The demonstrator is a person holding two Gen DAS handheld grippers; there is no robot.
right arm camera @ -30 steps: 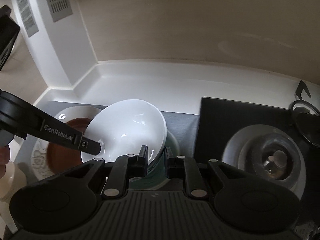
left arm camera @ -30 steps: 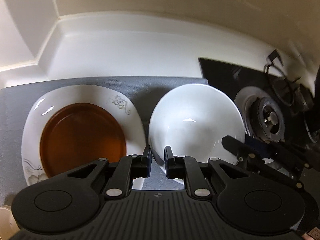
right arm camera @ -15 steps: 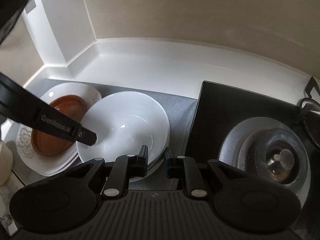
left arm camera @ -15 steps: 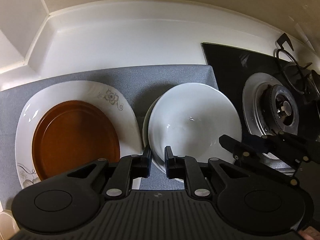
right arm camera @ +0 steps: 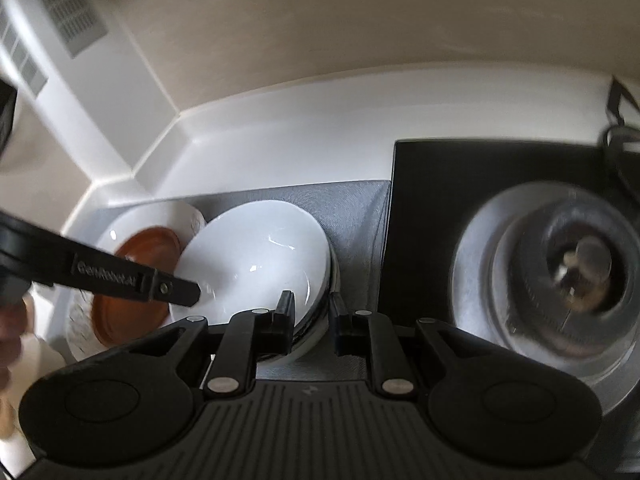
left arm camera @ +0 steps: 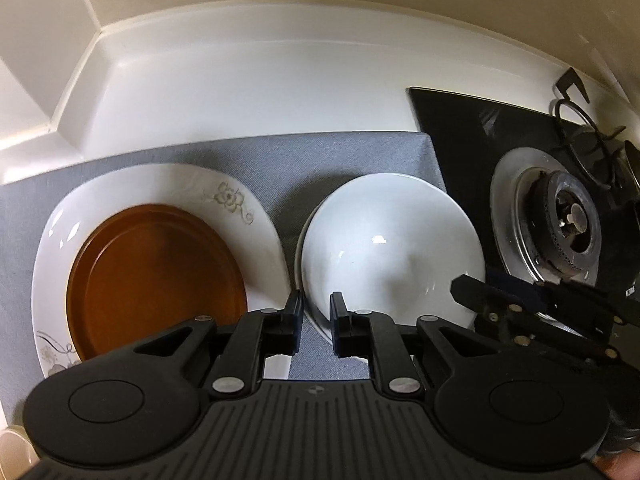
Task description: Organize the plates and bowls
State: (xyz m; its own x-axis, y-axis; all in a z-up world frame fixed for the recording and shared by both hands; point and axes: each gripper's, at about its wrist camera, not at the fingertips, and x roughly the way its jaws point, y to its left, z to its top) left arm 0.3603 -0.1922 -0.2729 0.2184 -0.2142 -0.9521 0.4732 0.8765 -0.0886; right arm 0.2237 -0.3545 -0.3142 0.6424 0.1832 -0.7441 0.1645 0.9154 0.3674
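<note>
— Between the tips of my left tongs [left arm camera: 316, 312], what's there?
— The near rim of the white bowl [left arm camera: 388, 248], pinched tight. My right tongs [right arm camera: 312, 312] nip its far rim, one finger inside.
— And beside you?
— Left of my left tongs, a brown plate [left arm camera: 152, 280] on a flowered plate [left arm camera: 240, 208]; right, the burner [left arm camera: 568, 220]. Grey mat [left arm camera: 340, 156] underneath.
</note>
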